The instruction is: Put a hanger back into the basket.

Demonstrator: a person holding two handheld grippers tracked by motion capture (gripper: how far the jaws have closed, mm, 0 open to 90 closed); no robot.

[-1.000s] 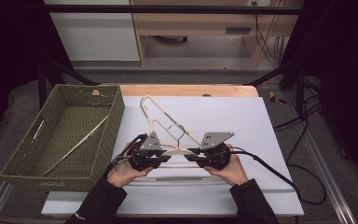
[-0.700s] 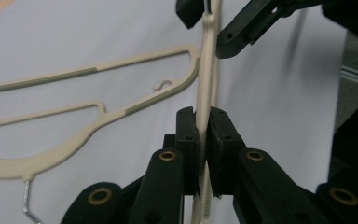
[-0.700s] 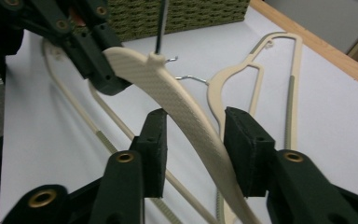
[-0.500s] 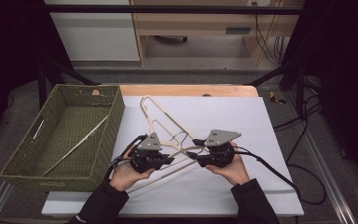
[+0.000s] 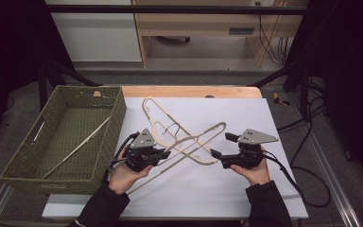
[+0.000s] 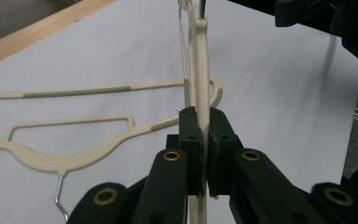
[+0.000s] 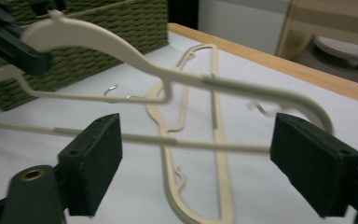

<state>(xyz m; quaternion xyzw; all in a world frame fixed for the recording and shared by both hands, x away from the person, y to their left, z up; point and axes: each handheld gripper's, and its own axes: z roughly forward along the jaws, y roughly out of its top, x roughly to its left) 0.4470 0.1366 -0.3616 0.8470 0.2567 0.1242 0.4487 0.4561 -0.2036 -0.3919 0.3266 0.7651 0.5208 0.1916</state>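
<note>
Left gripper view is showing the cream hanger (image 6: 200, 70) pinched edge-on in the left claw (image 6: 204, 140), lifting off the table (image 5: 246, 189) beside the basket (image 5: 108, 137). The right claw (image 7: 214, 163) is gaping wide, empty. Probably best keeping that pinch firm while swinging it clear of the hanger lying flat (image 5: 158, 116).

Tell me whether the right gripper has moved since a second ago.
Yes. The right gripper has let go of the cream plastic hanger and pulled rightward, away from the green woven basket; its jaws stand open.
</note>
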